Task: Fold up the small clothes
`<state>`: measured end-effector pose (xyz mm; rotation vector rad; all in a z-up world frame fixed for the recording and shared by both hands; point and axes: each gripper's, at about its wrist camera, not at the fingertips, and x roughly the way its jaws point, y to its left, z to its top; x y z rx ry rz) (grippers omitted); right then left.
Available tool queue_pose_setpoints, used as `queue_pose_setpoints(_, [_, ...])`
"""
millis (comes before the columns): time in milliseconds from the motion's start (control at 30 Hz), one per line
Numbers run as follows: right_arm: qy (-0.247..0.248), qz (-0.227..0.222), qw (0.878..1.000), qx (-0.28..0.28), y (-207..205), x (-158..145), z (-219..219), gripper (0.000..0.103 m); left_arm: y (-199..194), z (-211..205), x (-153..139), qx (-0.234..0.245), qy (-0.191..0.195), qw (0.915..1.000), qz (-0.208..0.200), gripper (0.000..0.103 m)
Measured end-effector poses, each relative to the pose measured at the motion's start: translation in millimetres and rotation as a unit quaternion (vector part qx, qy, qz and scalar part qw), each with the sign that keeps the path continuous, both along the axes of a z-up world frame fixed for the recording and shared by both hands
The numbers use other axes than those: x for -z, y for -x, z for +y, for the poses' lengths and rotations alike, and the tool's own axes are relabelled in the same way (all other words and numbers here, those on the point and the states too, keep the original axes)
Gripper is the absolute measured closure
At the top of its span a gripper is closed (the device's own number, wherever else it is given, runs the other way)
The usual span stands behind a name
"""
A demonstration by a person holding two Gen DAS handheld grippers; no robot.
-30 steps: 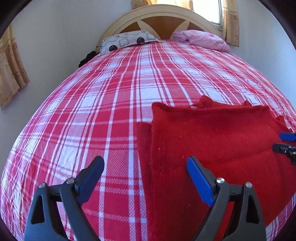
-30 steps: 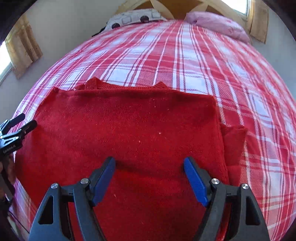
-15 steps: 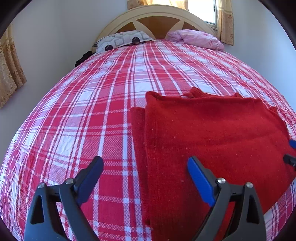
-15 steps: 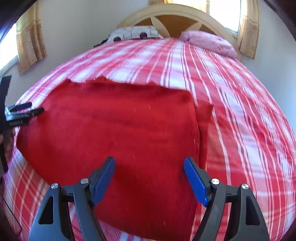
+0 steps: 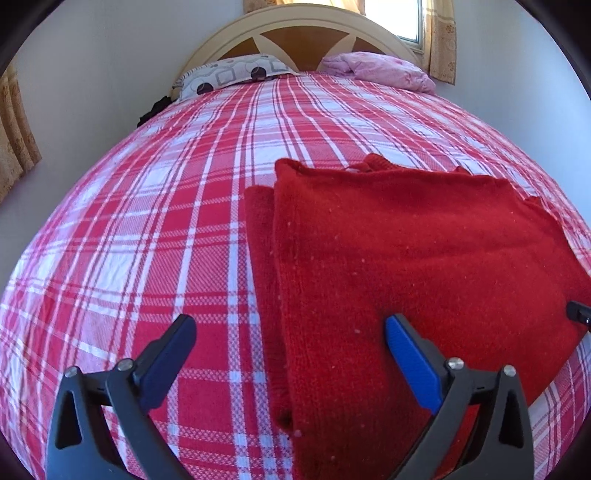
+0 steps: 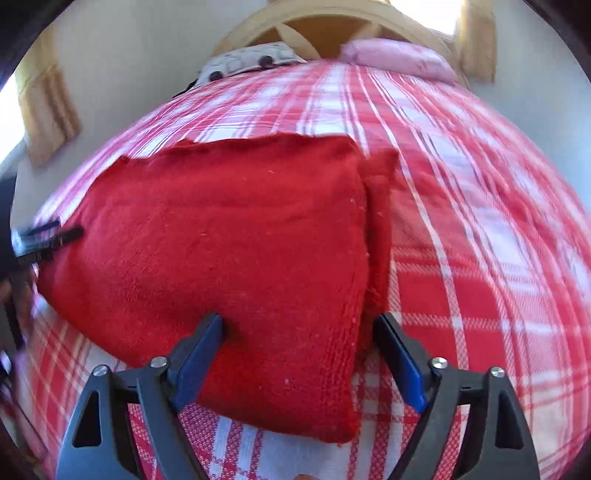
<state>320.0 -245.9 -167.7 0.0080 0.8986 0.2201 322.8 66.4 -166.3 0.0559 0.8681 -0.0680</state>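
Plaid bedspread [image 5: 155, 229] bears folded red garment [image 5: 406, 258] (both grippers spread wide, just opening, gripping nothing).

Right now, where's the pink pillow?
The pink pillow lies at the bed's far end against the headboard, right of the patterned pillow in both views, well beyond the red garment.

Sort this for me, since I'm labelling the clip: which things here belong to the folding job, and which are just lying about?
Part of the job:
- red sweater, folded on the bed
- left gripper, open
- right gripper, open, its jaws just widened, astride the sweater's corner

Just lying about:
- patterned pillow
- pink pillow
- plaid bedspread
- headboard
- curtains
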Motion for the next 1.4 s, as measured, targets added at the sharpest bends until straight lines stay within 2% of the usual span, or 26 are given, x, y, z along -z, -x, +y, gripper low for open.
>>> queue_pose_setpoints(67, [0.019,-0.007,1.000,0.005,4,-5,4,0.017,3,5,-5,0.004,0.006,1.0000,-0.001,0.000])
queue_pose_setpoints(200, [0.070,-0.052,0.996,0.013,23,-26,17,0.017,12,29,-19,-0.007,0.000,0.9993,-0.037,0.000])
queue_pose_setpoints(333, [0.100,-0.091,0.991,0.014,38,-45,35,0.017,6,62,-11,-0.046,0.020,0.9985,-0.021,0.000])
queue_pose_setpoints(433, [0.109,-0.108,0.988,-0.021,51,-57,65,0.017,4,79,3,-0.076,0.043,0.9962,-0.002,0.000])
queue_pose_setpoints(533, [0.123,-0.120,0.980,-0.101,63,-60,124,0.017,2,85,12,-0.083,0.075,0.9937,0.013,0.000])
queue_pose_setpoints(667, [0.155,-0.145,0.959,-0.189,80,-49,199,0.017,5,88,12,-0.080,0.092,0.9925,0.008,0.000])
queue_pose_setpoints(767, [0.171,-0.160,0.945,-0.226,88,-39,237,0.017,4,92,16,-0.082,0.108,0.9906,0.016,0.000])
queue_pose_setpoints(833, [0.177,-0.161,0.941,-0.240,90,-31,252,0.017,5,94,16,-0.081,0.113,0.9901,0.014,0.000])
queue_pose_setpoints(933, [0.189,-0.159,0.936,-0.251,92,-19,269,0.017,7,93,16,-0.077,0.112,0.9906,0.012,0.000])
queue_pose_setpoints(1067, [0.209,-0.170,0.926,-0.263,100,-8,291,0.018,9,99,16,-0.074,0.135,0.9880,0.010,0.000])
queue_pose_setpoints(1167, [0.227,-0.187,0.917,-0.268,107,-3,308,0.018,9,101,16,-0.074,0.148,0.9862,0.009,0.000])
queue_pose_setpoints(1300, [0.252,-0.207,0.906,-0.270,112,4,325,0.019,8,102,17,-0.074,0.147,0.9864,0.009,0.000])
queue_pose_setpoints(1400, [0.283,-0.213,0.896,-0.267,112,14,335,0.027,9,104,17,-0.072,0.154,0.9854,0.008,0.000])
